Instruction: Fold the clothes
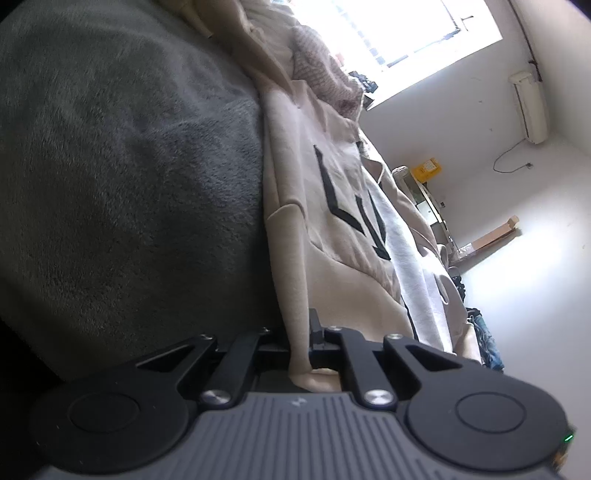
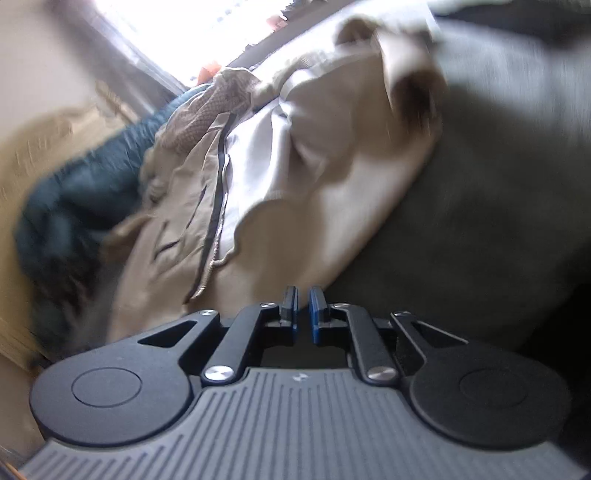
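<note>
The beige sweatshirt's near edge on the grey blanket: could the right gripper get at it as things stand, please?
Probably yes. The right gripper is empty, with a narrow gap between its pads, and the beige sweatshirt lies just ahead on the grey blanket with nothing between. It would need to open wider first.

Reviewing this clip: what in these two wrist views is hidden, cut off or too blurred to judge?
- Left wrist view: the left gripper pads are covered by the beige sweatshirt fabric they clamp.
- Left wrist view: the window is blown out; nothing outside shows.
- Right wrist view: motion blur smears the dark garment at left; its type is unclear.
- Right wrist view: the grey blanket runs off the frame edge.
</note>
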`<move>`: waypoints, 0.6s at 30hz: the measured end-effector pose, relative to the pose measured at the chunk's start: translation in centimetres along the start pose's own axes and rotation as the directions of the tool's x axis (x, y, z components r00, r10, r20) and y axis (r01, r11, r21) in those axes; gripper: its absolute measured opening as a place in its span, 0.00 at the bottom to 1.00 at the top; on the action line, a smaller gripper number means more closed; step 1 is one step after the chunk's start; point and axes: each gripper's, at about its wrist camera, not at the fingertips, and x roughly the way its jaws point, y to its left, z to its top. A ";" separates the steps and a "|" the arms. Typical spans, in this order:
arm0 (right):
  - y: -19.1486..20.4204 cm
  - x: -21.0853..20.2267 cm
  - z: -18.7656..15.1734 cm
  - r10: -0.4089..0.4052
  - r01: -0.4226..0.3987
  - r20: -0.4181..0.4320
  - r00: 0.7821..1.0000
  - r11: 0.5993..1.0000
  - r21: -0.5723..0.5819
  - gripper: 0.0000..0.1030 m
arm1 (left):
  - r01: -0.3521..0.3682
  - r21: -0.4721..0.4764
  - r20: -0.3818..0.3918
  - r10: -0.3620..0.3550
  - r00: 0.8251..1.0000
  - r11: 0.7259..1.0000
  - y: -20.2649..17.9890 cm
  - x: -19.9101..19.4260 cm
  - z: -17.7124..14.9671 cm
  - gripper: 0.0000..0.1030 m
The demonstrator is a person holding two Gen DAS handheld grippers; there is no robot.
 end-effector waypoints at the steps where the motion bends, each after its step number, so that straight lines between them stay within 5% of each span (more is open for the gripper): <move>1: 1.0 -0.2 0.5 0.006 -0.005 0.012 1.000 0.999 -0.042 0.07 | 0.009 -0.003 0.007 -0.009 1.000 1.000 0.0 -0.3 -0.1 0.05; 4: 5.4 0.6 1.9 0.079 -0.069 0.042 0.996 0.977 -0.201 0.07 | 0.038 -0.004 0.023 -0.038 0.999 0.999 -0.2 -1.1 -0.1 0.05; 10: 15.3 7.9 2.2 0.162 -0.138 0.008 0.987 0.865 -0.483 0.07 | 0.036 0.037 0.014 -0.037 0.999 0.999 -0.3 -0.9 -0.3 0.05; 13: 16.8 12.2 1.5 0.143 -0.170 -0.093 0.985 0.832 -0.528 0.07 | 0.046 0.037 -0.001 -0.046 0.999 0.998 0.5 -1.1 -0.7 0.06; 15: 16.5 15.3 0.4 0.054 -0.147 -0.181 0.982 0.820 -0.553 0.08 | 0.064 0.055 -0.005 -0.064 0.998 0.996 0.9 -2.0 -0.6 0.10; 18: 15.6 15.6 0.6 0.068 -0.173 -0.201 0.977 0.806 -0.566 0.09 | 0.065 0.105 0.033 -0.069 0.997 0.992 1.2 -4.1 -0.1 0.24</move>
